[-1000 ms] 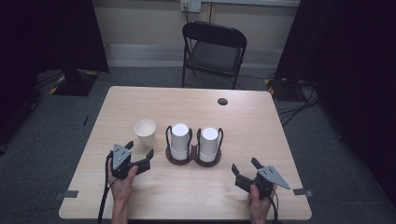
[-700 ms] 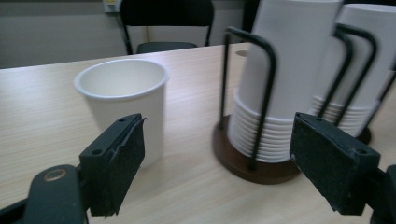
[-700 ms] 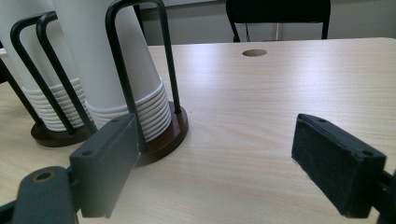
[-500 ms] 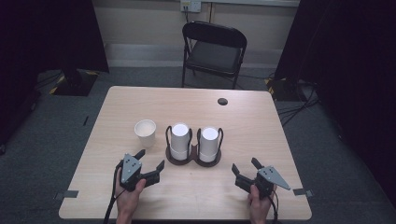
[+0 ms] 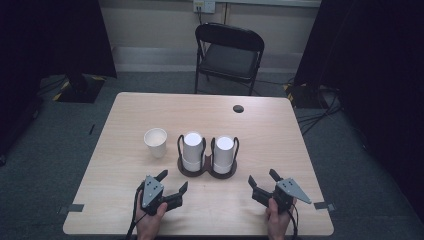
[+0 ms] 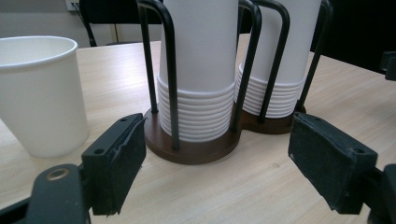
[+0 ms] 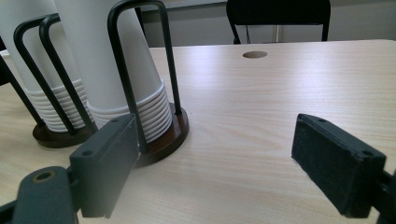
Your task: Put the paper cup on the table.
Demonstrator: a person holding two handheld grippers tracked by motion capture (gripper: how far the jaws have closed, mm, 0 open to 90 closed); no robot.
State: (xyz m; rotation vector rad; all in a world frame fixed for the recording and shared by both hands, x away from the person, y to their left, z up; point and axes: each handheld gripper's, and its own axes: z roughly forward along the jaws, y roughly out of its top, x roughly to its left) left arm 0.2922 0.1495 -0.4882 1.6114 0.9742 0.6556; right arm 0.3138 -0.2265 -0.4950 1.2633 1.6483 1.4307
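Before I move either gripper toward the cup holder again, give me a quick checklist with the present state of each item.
1. Left gripper empty: ok. Its jaws have just been closing a little but stand apart with nothing between them.
2. Right gripper empty and open: ok.
3. Loose paper cup upright, mouth up, on the table left of the holder: ok.
4. Cup holder flat on the table, both stacks of upside-down cups, left and right, seated inside the wire loops: ok.
5. Path from each gripper to the holder free of obstacles: ok.
6. Whether the loose cup holds anything: cannot tell.
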